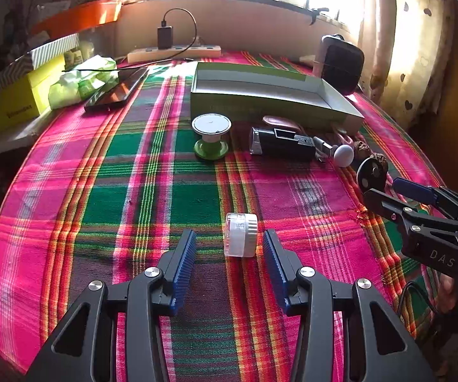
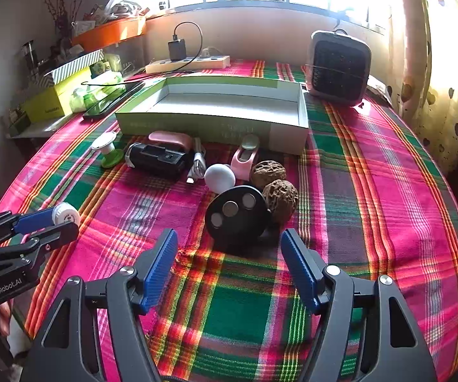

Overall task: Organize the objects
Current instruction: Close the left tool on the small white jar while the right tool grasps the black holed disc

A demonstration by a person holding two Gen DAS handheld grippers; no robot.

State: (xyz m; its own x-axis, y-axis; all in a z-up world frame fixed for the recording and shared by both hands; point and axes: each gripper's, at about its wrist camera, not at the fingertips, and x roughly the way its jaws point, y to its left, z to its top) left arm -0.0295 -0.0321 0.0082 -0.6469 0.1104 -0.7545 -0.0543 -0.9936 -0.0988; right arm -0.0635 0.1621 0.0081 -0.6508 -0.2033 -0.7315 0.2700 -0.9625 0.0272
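Crowding the green box (image 2: 216,121): walnuts (image 2: 272,181), black disc (image 2: 237,215).

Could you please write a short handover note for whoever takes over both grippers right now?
Left gripper: jaws open around the small white jar, not gripping.
Right gripper: jaws open just short of the black disc with three round insets, nothing held.
The green box is empty.
The green-based stand, black device, white ball and two walnuts lie before it.
Done: nothing boxed. Left: everything.
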